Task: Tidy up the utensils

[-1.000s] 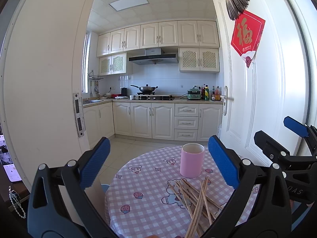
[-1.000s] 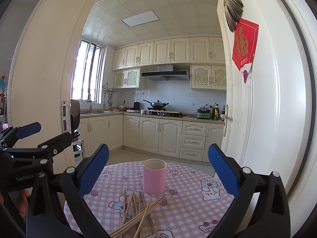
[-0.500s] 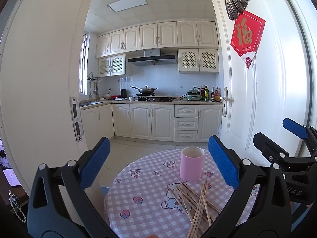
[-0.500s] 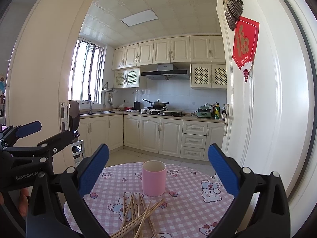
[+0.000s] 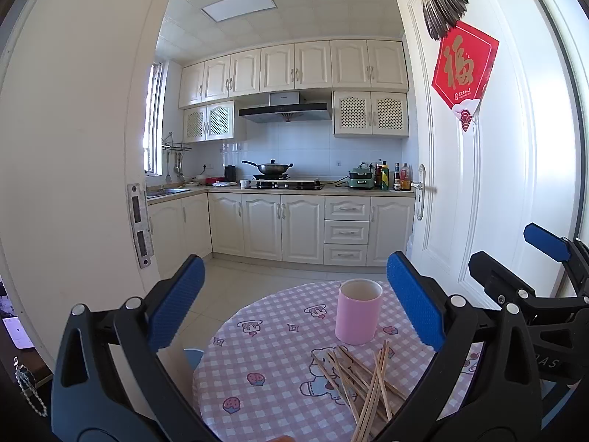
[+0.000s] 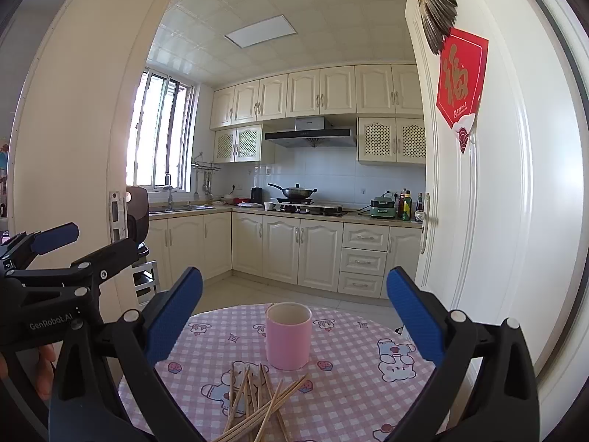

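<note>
Two hand-held grippers hang over a round table (image 6: pixel 368 397) covered in pink check, the left gripper (image 5: pixel 294 309) and the right gripper (image 6: pixel 294 313) both spread wide with nothing between their blue pads. The task's things sit ahead of them: a loose, crossed heap of chopsticks (image 6: pixel 257 401) at the near edge of the table, and just beyond it, close but apparently not touching, an upright pink cup (image 6: pixel 289 335) with its mouth clear. In the left view the chopsticks (image 5: pixel 364 386) lie low and to the right, with the cup (image 5: pixel 359 311) behind them. Neither gripper has touched anything yet, so the step in hand appears to be the approach for a first pick. It would likely go best by singling out a stick on top of the heap, closing across its middle so it does not swing, and lowering gently so the crossed sticks beneath are not scattered or rolled off the near edge; the free gripper could steady the cup, which looks light and easy to tip when a stick is dropped in. Compared with a second ago, both views have tipped slightly upward, so table, cup and chopsticks sit lower in the picture; the objects have not shifted and the jaws are as wide as before.
</note>
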The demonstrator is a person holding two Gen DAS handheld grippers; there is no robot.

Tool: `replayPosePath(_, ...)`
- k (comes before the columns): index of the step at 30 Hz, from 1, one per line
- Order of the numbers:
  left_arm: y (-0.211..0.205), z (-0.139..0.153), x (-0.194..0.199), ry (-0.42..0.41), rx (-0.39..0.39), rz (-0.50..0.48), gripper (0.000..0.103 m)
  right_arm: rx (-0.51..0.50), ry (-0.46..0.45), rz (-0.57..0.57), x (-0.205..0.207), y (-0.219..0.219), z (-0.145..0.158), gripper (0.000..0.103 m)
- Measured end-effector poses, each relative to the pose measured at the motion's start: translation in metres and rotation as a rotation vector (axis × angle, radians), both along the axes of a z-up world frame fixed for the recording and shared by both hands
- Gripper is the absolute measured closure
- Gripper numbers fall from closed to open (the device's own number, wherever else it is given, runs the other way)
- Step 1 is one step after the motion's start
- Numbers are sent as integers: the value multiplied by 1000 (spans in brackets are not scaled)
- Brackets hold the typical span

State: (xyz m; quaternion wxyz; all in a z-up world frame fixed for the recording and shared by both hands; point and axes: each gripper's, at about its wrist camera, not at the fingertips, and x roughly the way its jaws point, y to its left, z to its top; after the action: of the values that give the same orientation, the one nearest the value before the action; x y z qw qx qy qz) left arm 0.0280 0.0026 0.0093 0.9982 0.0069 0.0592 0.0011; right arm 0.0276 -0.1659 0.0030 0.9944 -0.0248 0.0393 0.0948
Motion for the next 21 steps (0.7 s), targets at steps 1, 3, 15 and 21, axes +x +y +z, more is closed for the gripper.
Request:
replayPosePath(1,0,0,1,0,1,0,6,0,1,-1,0,0,0,7)
replayPosePath(3,0,-1,0,-1,1,0,6,3,1,-2,1,0,-1,7)
replayPosePath(15,-1,-2,6,16,8,2,6,12,27,-3,7,-1,0,7)
replayPosePath(21,-1,-3,10,26,9,3,6,14,38,-2,12,-2,0,7)
